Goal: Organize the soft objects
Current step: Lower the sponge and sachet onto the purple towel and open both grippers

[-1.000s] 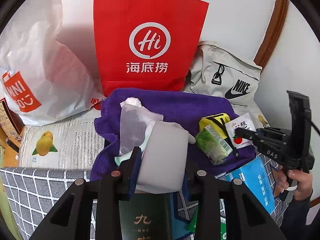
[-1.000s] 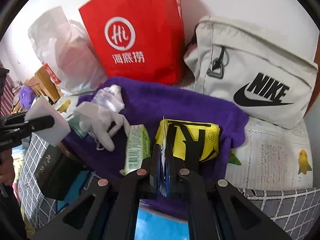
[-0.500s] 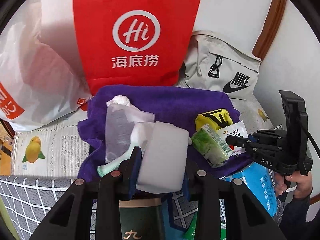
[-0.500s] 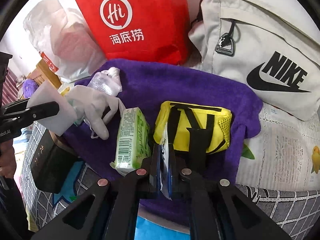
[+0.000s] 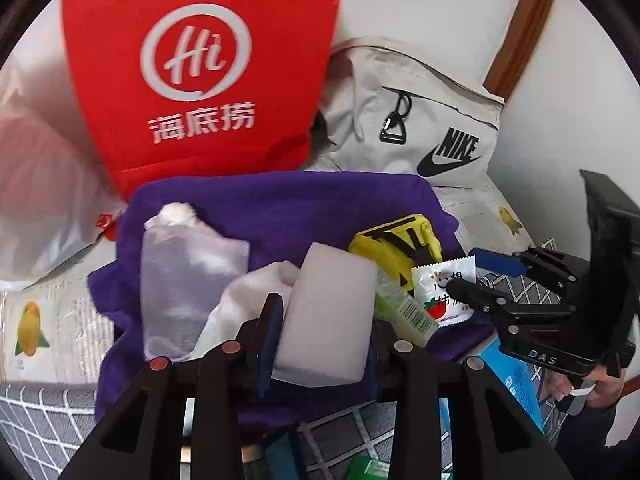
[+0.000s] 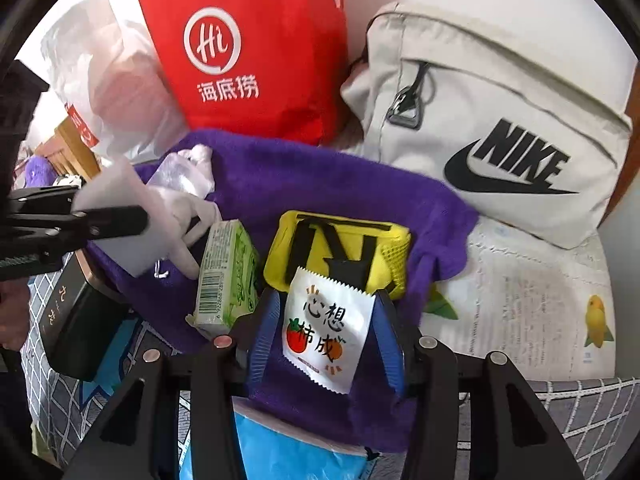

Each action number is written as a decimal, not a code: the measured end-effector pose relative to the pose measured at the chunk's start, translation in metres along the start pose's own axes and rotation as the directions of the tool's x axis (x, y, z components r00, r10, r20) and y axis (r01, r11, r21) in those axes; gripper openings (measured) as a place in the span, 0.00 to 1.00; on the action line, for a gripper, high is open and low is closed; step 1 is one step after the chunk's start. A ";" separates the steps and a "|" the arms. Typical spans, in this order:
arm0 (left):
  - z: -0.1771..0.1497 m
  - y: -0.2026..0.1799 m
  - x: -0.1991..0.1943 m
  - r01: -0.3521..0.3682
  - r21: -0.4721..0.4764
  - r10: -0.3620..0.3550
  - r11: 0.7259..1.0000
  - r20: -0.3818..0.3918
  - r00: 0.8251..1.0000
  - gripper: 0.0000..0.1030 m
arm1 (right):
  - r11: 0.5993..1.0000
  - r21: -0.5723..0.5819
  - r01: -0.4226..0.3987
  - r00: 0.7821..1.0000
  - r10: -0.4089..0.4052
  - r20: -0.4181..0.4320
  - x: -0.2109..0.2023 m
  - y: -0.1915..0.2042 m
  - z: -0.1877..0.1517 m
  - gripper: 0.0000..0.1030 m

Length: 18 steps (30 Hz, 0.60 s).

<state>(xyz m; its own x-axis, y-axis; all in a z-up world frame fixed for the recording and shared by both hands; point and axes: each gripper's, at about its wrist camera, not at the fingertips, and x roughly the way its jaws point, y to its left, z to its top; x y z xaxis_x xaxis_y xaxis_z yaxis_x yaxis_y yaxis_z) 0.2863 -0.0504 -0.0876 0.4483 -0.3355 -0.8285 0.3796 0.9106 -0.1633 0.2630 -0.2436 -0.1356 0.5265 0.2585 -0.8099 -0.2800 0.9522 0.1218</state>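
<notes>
My left gripper [image 5: 324, 344] is shut on a white foam block [image 5: 332, 304], held just above the near edge of the purple towel [image 5: 300, 208]. From the right wrist view, that left gripper [image 6: 120, 220] comes in from the left with the white foam block [image 6: 116, 200]. My right gripper [image 6: 328, 304] has its jaws opening. A white sachet [image 6: 326, 332] printed with tomatoes lies flat between them on the purple towel [image 6: 320, 176], untouched by the pads. Also on the towel are a yellow pouch [image 6: 340, 248], a green tissue pack [image 6: 228, 272], a white glove [image 6: 180, 212] and a clear plastic bag [image 5: 184, 280].
Behind the towel stand a red paper bag [image 5: 200, 72], a beige Nike bag [image 5: 420, 132] and a white plastic bag [image 5: 36, 184]. A black box [image 6: 72, 320] and a blue packet [image 6: 288, 452] lie on the checked cloth near me. A hand [image 5: 592, 392] holds the right gripper's handle.
The right jaws have spread and let go of the sachet, which now lies flat against the yellow pouch. The left gripper has carried the foam block closer over the towel.
</notes>
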 end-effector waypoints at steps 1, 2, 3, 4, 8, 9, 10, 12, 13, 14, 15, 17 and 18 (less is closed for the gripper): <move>0.001 -0.002 0.002 0.001 0.005 -0.001 1.000 -0.001 1.000 0.33 | 1.000 0.002 0.012 1.000 -0.012 0.011 -0.004 -0.001 0.000 0.46; 0.002 -0.004 0.004 0.001 0.009 -0.001 1.000 -0.003 1.000 0.33 | 1.000 0.002 0.021 1.000 -0.021 0.019 -0.007 -0.001 0.000 0.46; 0.003 -0.006 0.006 -0.001 0.012 0.001 1.000 -0.005 1.000 0.33 | 1.000 0.003 0.029 0.999 -0.029 0.029 -0.010 -0.002 -0.001 0.47; 0.003 -0.007 0.009 -0.002 0.015 0.002 1.000 -0.011 1.000 0.33 | 0.999 0.003 0.034 0.999 -0.034 0.027 -0.012 -0.002 -0.002 0.49; 0.000 -0.003 0.029 -0.008 -0.001 0.008 1.000 -0.071 0.997 0.33 | 0.999 0.008 0.042 0.999 -0.042 0.029 -0.018 -0.001 -0.006 0.51; 0.000 -0.002 0.032 -0.009 -0.005 0.008 1.000 -0.079 0.997 0.33 | 0.999 0.005 0.044 0.999 -0.044 0.028 -0.019 0.000 -0.007 0.51; -0.001 -0.001 0.034 -0.010 -0.006 0.009 1.000 -0.083 0.997 0.33 | 0.999 0.000 0.044 0.999 -0.044 0.030 -0.021 0.001 -0.007 0.51; 0.001 0.000 0.036 -0.022 -0.001 0.022 1.000 -0.088 0.996 0.33 | 0.999 -0.009 0.047 0.998 -0.047 0.040 -0.025 0.002 -0.008 0.51; 0.002 0.000 0.037 -0.032 0.002 0.032 0.999 -0.088 0.996 0.33 | 0.999 -0.014 0.048 0.998 -0.047 0.043 -0.026 0.003 -0.008 0.51; 0.003 0.000 0.037 -0.038 0.005 0.038 0.999 -0.094 0.995 0.34 | 0.999 -0.017 0.050 0.998 -0.049 0.046 -0.028 0.004 -0.009 0.51; 0.004 0.000 0.038 -0.044 0.007 0.045 0.999 -0.098 0.994 0.34 | 0.999 -0.019 0.051 0.998 -0.050 0.048 -0.028 0.004 -0.009 0.51; 0.004 0.001 0.037 -0.046 0.010 0.046 0.999 -0.100 0.994 0.38 | 0.998 -0.025 0.053 0.997 -0.052 0.048 -0.029 0.006 -0.009 0.51; 0.004 0.001 0.037 -0.047 0.012 0.048 0.999 -0.098 0.994 0.45 | 0.998 -0.027 0.053 0.997 -0.051 0.049 -0.029 0.007 -0.010 0.51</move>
<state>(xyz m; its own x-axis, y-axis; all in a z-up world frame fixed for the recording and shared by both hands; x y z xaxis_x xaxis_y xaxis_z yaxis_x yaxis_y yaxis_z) 0.3064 -0.0626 -0.1164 0.3851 -0.2658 -0.8838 0.3677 0.9225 -0.1173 0.2383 -0.2462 -0.1172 0.5786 0.2167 -0.7863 -0.2731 0.9599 0.0636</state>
